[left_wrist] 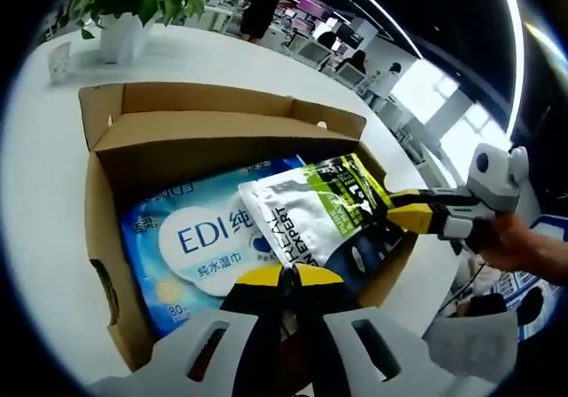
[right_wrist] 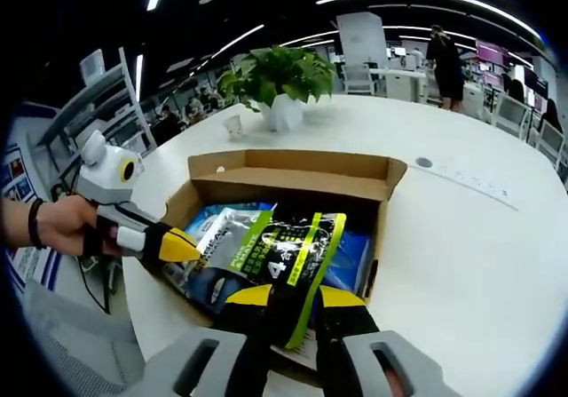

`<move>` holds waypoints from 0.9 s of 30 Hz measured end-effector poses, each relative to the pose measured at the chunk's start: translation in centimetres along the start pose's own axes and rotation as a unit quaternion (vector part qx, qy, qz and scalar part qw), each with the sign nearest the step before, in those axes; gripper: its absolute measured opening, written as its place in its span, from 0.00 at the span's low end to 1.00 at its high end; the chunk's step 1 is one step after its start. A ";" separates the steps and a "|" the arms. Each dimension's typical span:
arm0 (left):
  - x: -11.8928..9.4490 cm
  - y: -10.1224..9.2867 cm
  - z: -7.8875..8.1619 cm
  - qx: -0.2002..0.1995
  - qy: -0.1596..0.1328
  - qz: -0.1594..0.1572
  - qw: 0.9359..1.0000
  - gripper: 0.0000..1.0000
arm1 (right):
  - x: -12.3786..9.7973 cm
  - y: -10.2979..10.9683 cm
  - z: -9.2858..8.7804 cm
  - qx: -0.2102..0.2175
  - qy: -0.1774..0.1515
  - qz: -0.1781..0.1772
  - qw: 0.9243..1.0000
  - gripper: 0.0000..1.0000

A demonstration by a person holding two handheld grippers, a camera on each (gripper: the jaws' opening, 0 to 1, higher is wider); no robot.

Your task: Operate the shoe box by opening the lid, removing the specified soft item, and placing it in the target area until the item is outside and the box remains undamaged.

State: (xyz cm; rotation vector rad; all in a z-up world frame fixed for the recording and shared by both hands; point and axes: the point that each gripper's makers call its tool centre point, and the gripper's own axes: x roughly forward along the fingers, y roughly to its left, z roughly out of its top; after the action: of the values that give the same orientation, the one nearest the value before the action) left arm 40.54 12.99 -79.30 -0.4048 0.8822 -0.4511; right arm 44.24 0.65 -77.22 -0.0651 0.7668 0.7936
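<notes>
- Yellow-tipped jaws of the right gripper are clamped on one silver, black and green pouch, held over the near edge of the single shoe box
- Left gripper has its jaws pressed together at the box's near wall, gripping nothing that can be seen
- One blue wet-wipes pack lies flat inside the box
- Box lid stands open; white table lies bare around it
- One potted plant stands beyond the box
</notes>
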 end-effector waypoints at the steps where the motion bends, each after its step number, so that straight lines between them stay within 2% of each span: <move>1: 0.0 0.0 0.0 -0.003 0.000 -0.003 1.000 0.01 | 0.1 0.0 0.0 -0.001 0.002 -0.001 1.000 0.12; 6: 0.2 0.1 0.1 -0.019 -0.001 -0.014 1.000 0.02 | 0.6 -0.3 -0.1 -0.010 0.016 -0.007 1.000 0.08; 10: 0.3 -0.1 0.2 -0.023 -0.004 -0.022 0.999 0.03 | 1.0 -0.2 -0.4 -0.001 0.023 -0.009 1.000 0.08; 15: 0.5 -0.2 0.2 -0.023 -0.004 -0.029 0.999 0.02 | 1.1 -0.7 -0.8 0.016 0.029 -0.018 0.999 0.00; 23: 0.2 -0.6 0.3 -0.018 -0.010 -0.030 0.999 0.00 | 0.6 -0.6 -1.1 0.042 0.015 -0.017 0.999 0.00; 27: 0.1 -0.7 0.4 -0.021 -0.010 -0.035 0.999 0.00 | 0.5 -0.5 -1.1 0.042 0.014 -0.013 0.999 0.00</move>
State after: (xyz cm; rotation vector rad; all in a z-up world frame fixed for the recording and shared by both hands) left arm 40.78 12.44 -78.79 -0.4782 0.8616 -0.4922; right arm 44.12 0.23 -78.44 -0.0118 0.8240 0.7364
